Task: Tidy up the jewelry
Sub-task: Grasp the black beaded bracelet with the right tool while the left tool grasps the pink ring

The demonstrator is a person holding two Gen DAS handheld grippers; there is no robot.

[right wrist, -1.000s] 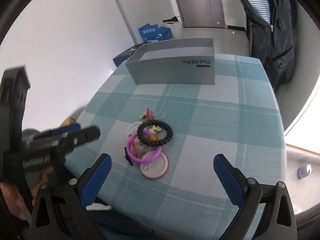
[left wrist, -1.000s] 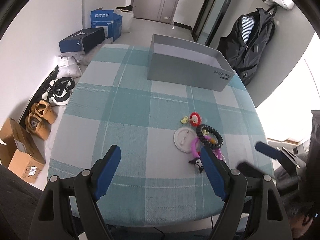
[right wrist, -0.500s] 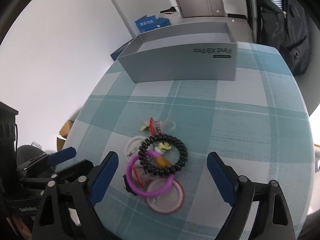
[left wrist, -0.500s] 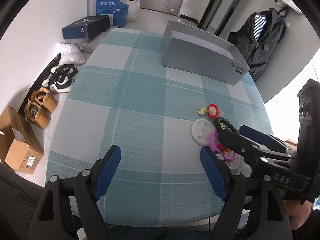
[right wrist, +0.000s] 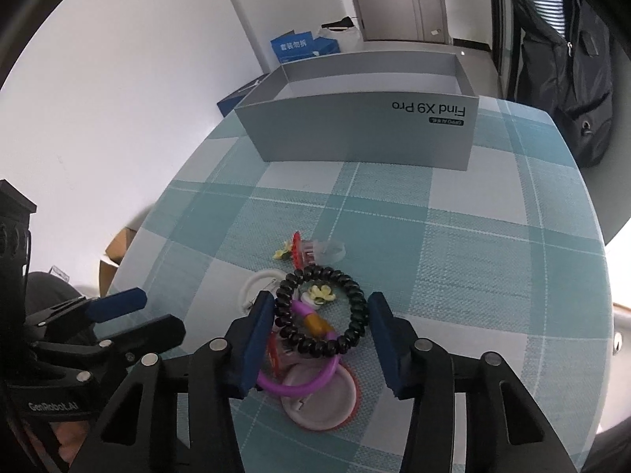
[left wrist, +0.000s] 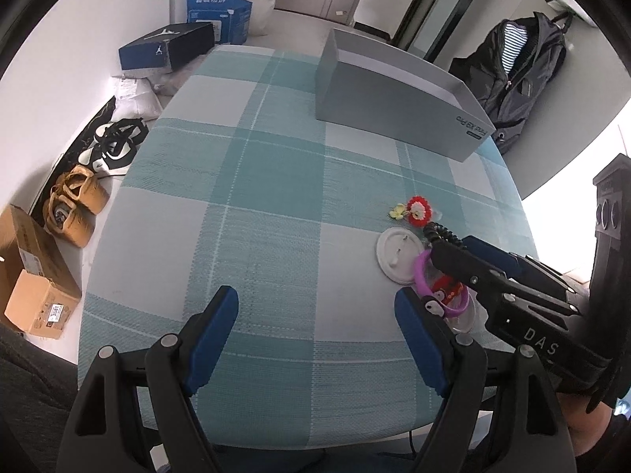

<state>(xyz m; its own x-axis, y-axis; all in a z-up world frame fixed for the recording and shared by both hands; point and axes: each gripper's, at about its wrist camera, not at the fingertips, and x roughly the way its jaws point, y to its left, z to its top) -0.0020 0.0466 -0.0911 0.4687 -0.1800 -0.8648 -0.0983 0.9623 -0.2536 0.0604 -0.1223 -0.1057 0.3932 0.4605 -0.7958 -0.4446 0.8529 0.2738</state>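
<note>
A pile of jewelry lies on the checked tablecloth: a black bead bracelet (right wrist: 320, 311), a purple bangle (right wrist: 299, 384), a red flower clip (left wrist: 419, 208), a small yellow flower (left wrist: 398, 210) and two round white lids (left wrist: 397, 254). My right gripper (right wrist: 321, 349) is open, its fingers on either side of the black bracelet and low over the pile. My left gripper (left wrist: 315, 339) is open and empty above the near table edge, left of the pile. An open grey box (right wrist: 366, 118) stands at the far side.
The right gripper body (left wrist: 512, 295) reaches in from the right in the left wrist view and covers part of the pile. Shoes (left wrist: 114, 146) and cardboard boxes (left wrist: 31, 276) lie on the floor to the left. A dark jacket (left wrist: 520, 67) hangs at the back right.
My right gripper has moved forward and down onto the jewelry pile and narrowed its opening around the black bracelet. The left gripper has stayed open and shifted slightly.
</note>
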